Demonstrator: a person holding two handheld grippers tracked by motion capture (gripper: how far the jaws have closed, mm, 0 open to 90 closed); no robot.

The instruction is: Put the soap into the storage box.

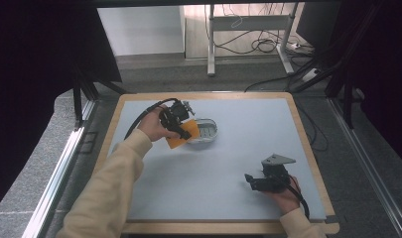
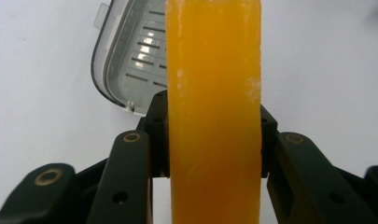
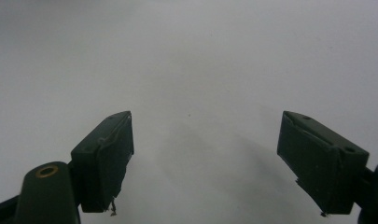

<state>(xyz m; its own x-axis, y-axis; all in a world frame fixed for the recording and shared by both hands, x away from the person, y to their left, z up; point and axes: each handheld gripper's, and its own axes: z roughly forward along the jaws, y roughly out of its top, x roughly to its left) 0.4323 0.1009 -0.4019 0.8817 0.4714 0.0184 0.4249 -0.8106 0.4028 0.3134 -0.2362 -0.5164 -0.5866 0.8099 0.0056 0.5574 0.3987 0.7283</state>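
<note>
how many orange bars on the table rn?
1. The orange bar is clamped in the left gripper, beside the grey tray at the table's left-centre. Nothing seems to hide another.

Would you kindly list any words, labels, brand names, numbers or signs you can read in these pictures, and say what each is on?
None can be read.
The orange bar clamped in the left claw is unmarked on the faces that show.
The grey slotted dish has ribs and glare, no lettering.
The open right claw and the table carry no print.
</note>
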